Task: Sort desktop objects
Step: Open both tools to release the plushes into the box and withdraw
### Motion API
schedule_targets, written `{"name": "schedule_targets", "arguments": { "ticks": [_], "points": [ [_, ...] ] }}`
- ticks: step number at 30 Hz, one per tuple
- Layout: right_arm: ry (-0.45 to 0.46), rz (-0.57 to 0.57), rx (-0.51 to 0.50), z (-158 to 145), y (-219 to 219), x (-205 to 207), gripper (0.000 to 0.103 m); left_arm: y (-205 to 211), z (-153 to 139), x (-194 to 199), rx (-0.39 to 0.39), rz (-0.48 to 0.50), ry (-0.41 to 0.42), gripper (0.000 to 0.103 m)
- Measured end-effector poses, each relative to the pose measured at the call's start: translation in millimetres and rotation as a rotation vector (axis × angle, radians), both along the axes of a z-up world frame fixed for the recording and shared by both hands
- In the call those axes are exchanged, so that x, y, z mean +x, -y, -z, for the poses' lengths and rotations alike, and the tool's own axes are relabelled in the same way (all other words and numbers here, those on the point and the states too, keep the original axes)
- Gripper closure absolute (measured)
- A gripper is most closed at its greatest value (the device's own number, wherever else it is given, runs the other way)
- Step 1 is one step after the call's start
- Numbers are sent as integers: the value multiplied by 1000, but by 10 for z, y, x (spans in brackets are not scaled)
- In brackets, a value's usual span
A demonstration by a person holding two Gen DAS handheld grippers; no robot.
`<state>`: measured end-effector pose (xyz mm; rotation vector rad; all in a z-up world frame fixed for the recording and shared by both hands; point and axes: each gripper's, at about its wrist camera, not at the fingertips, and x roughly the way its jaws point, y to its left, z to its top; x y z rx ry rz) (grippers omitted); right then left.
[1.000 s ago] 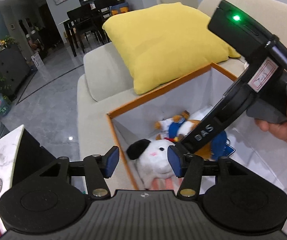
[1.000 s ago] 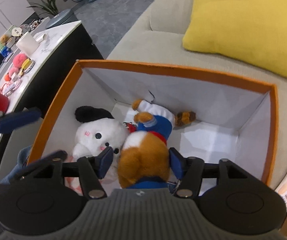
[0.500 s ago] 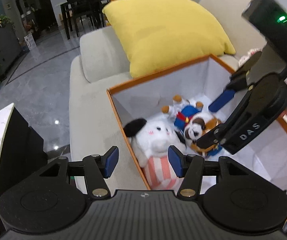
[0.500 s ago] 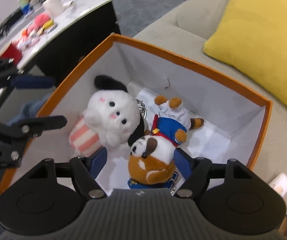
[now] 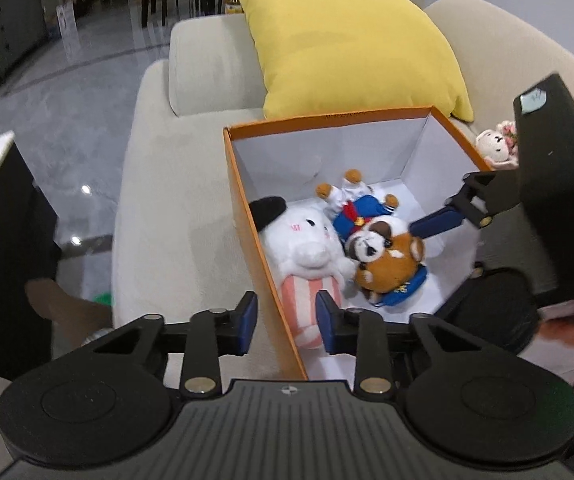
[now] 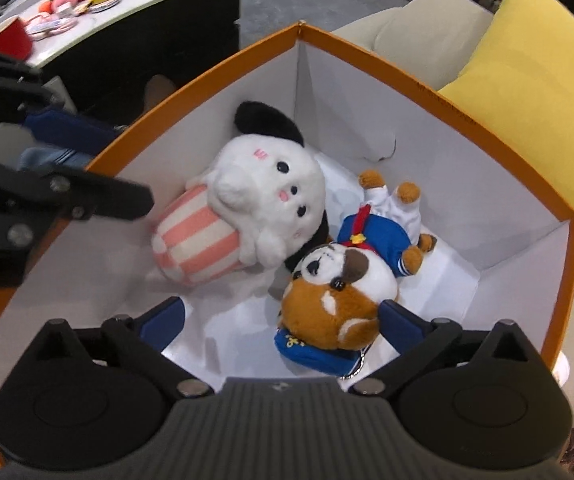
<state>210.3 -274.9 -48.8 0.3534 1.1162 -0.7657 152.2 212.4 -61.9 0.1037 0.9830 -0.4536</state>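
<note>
Two plush toys, a white dog (image 6: pixel 265 200) and a brown dog (image 6: pixel 341 296), lie in one orange box (image 6: pixel 439 104) on the sofa (image 5: pixel 191 120); right gripper (image 6: pixel 283 320) has just spread wide, released, left gripper (image 5: pixel 285 322) narrowing on nothing.

The orange box (image 6: pixel 439 108) contains two plush toys, one white dog plush (image 6: pixel 271 200) and one brown-and-white dog plush (image 6: pixel 339 300), with one yellow cushion (image 5: pixel 351 48) behind it and one cream bunny plush (image 5: pixel 493 146) beside it.
</note>
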Motion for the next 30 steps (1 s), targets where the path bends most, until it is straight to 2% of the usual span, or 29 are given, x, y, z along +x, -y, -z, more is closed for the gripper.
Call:
{"name": "schedule_targets", "arguments": {
  "ticks": [6, 9, 11, 12, 13, 19, 23, 25, 29, 30],
  "points": [
    [20, 66, -83, 61, 105, 27, 1, -31, 11, -8, -32, -3, -22, 74],
    [52, 100, -93, 60, 185, -18, 4, -50, 9, -22, -36, -4, -21, 76],
    [53, 110, -131, 54, 222, -43, 13, -53, 8, -23, -38, -3, -21, 76],
    [31, 115, -161, 65, 246, -48, 23, -55, 4, -28, -40, -1, -20, 76],
    [16, 119, -169, 77, 276, -56, 27, -59, 2, -32, -40, 2, -18, 76],
    [102, 132, -69, -132, 355, -182, 16, -68, 19, 3, -50, -3, -15, 76],
    [55, 157, -29, -245, 311, -239, 16, -91, 25, 33, -67, -10, -11, 76],
    [45, 160, -9, -238, 287, -278, 25, -89, 25, 37, -67, -9, -8, 76],
    [34, 150, 17, -112, 237, -321, 34, -90, 23, 28, -61, -14, -1, 82],
    [39, 149, 27, -79, 234, -307, 45, -93, 23, 23, -60, -15, -1, 82]
  ]
}}
